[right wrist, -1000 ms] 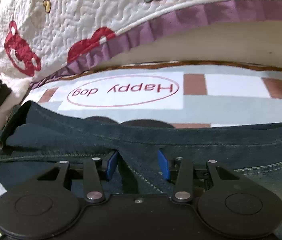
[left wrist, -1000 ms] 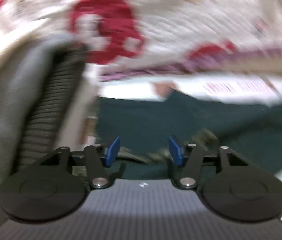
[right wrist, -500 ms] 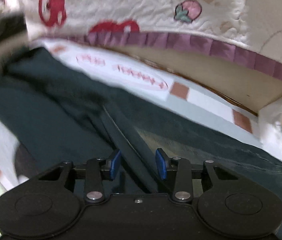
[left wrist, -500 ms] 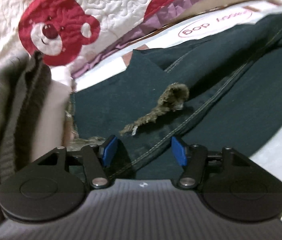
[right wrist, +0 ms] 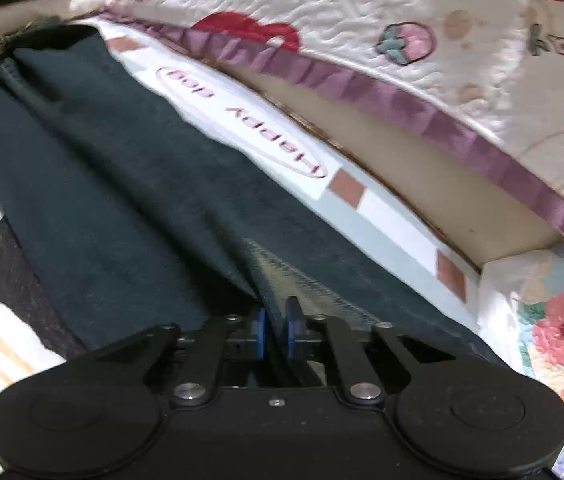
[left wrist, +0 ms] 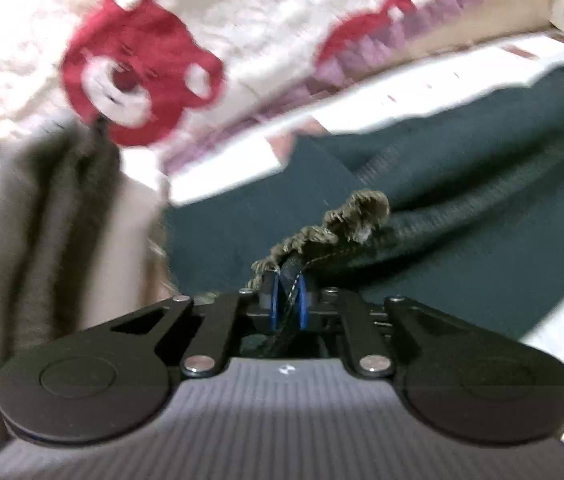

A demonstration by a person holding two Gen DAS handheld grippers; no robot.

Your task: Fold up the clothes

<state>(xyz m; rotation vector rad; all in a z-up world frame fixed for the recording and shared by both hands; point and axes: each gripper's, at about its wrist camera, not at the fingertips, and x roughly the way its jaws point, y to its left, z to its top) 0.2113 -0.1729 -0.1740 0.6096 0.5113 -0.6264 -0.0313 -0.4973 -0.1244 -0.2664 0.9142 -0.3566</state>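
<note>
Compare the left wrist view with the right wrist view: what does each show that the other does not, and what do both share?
Only the left wrist view shows the red bear patch, the frayed hem of the jeans and folded grey clothes.

Only the right wrist view shows the "Happy dog" lettering, the strawberry motif and a floral quilt.

Both show the dark jeans, the purple frill, and a hand-held gripper shut on denim: left hand-held gripper, right hand-held gripper.

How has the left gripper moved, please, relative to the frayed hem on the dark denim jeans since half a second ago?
Yes: the left gripper advanced to the frayed hem of the dark denim jeans, its fingers now shut on that edge.
</note>
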